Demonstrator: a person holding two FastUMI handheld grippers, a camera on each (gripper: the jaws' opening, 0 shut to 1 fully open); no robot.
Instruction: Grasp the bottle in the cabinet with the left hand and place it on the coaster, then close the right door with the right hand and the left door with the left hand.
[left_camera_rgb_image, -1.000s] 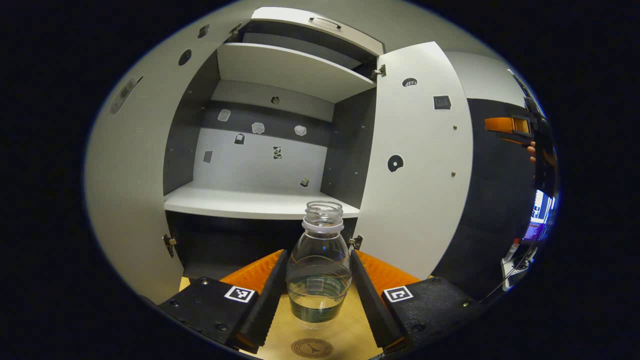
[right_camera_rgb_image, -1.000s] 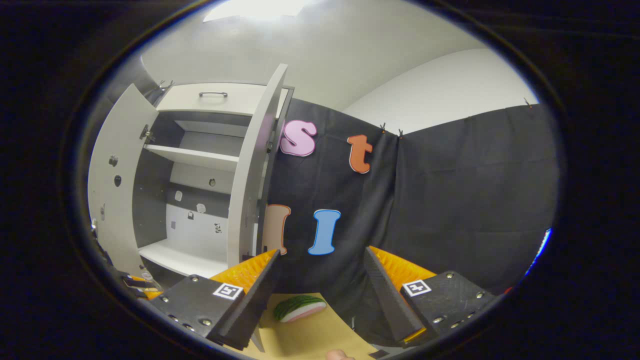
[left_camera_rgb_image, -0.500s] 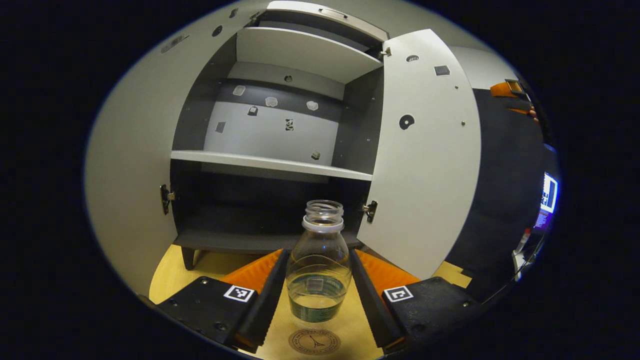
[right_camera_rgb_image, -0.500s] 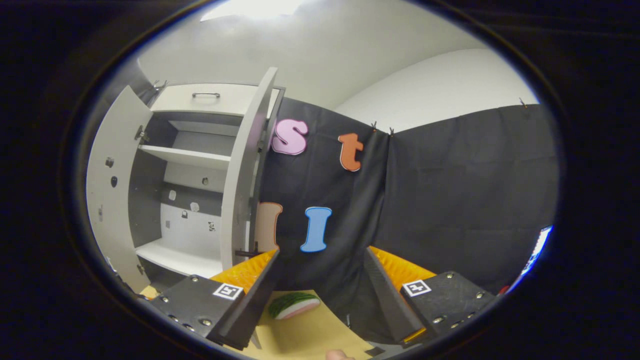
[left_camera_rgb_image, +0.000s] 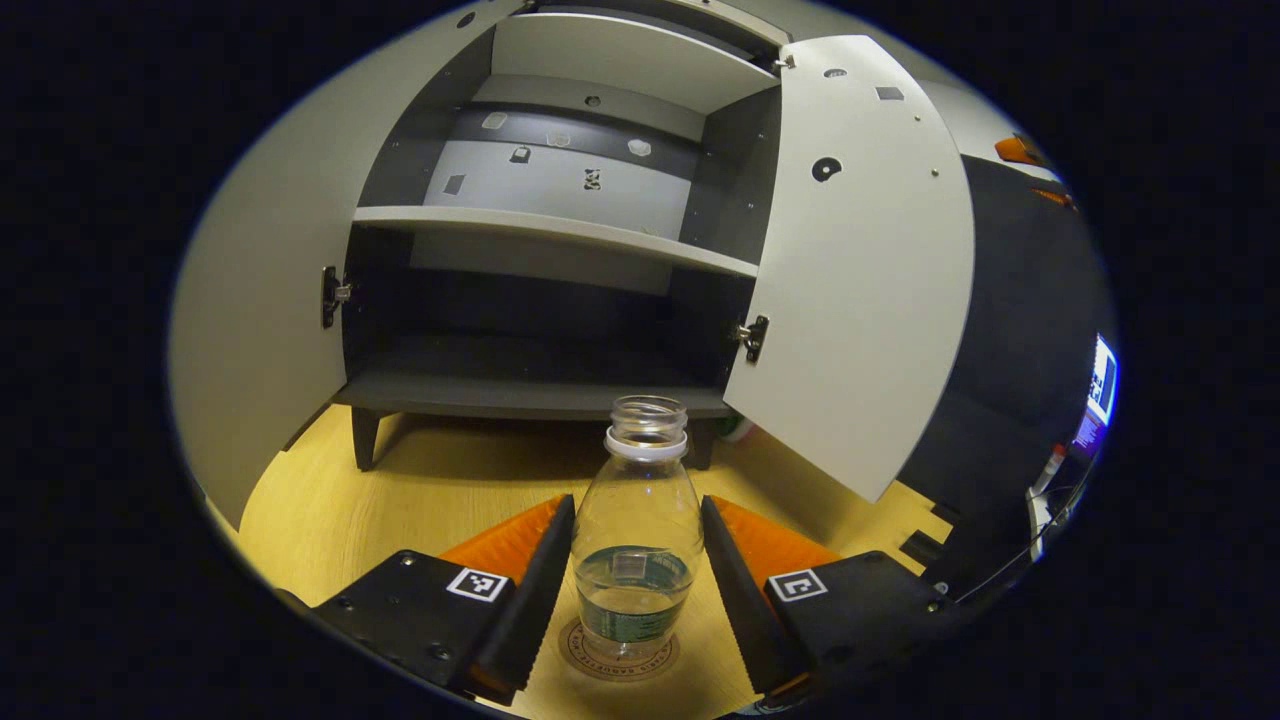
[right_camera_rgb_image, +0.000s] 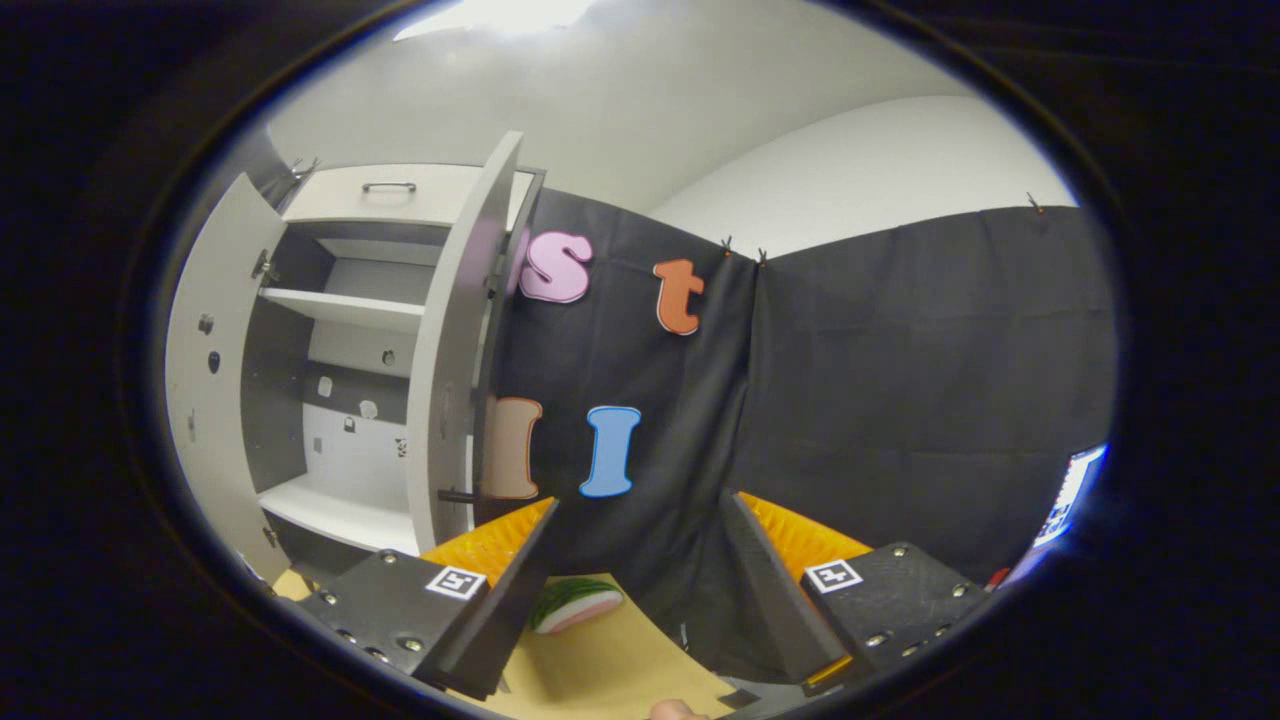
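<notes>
In the left gripper view, the left gripper (left_camera_rgb_image: 634, 575) jaws are clamping the bottle (left_camera_rgb_image: 637, 535), which is standing upright on the coaster (left_camera_rgb_image: 618, 655) on the table (left_camera_rgb_image: 420, 500), before the open cabinet (left_camera_rgb_image: 545, 225). In the right gripper view, the right gripper (right_camera_rgb_image: 635, 575) jaws are gaping apart, holding nothing, beside the right door (right_camera_rgb_image: 445, 370).

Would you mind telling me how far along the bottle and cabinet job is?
Done: the bottle is out of the cabinet and over the coaster. In hand: the left gripper grips it. Left: releasing, then closing the right door and the left door.
</notes>
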